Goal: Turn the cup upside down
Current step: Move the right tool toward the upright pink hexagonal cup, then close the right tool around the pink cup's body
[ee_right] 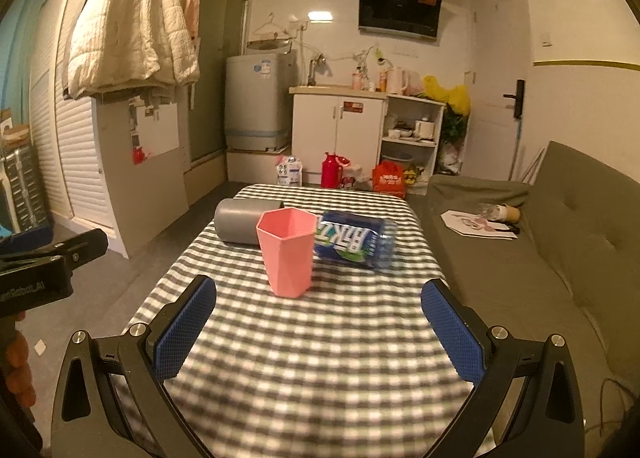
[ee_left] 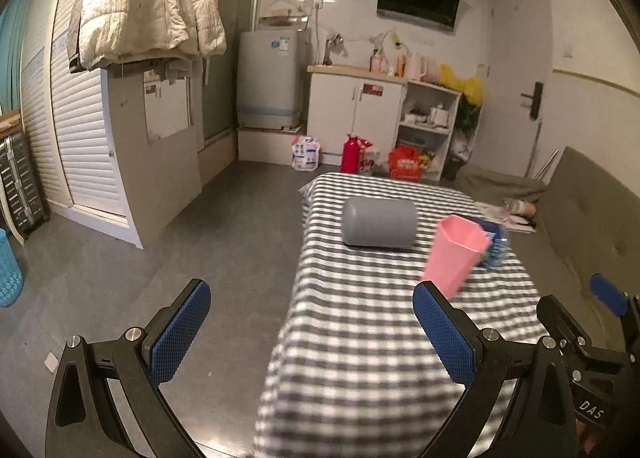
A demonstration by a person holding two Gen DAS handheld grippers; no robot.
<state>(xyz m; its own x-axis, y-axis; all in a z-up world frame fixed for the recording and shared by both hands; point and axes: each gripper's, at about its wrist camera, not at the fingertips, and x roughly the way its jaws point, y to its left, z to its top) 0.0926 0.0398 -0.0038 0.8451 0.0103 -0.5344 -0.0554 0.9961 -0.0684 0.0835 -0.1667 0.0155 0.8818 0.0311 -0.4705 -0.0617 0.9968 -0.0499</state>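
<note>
A pink faceted cup (ee_right: 286,254) stands upright, mouth up, in the middle of the checked table (ee_right: 320,338). In the left wrist view the cup (ee_left: 454,254) is at the right, just beyond my right fingertip. My right gripper (ee_right: 319,308) is open and empty, a short way in front of the cup, with the cup between the lines of its fingers. My left gripper (ee_left: 312,316) is open and empty, at the table's left edge, half over the floor. The left gripper's body shows at the left of the right wrist view (ee_right: 48,262).
A grey cylinder (ee_right: 240,222) lies on its side behind the cup. A blue-labelled water bottle pack (ee_right: 354,242) lies to the cup's right rear. A grey sofa (ee_right: 540,258) runs along the table's right side. Floor lies to the left.
</note>
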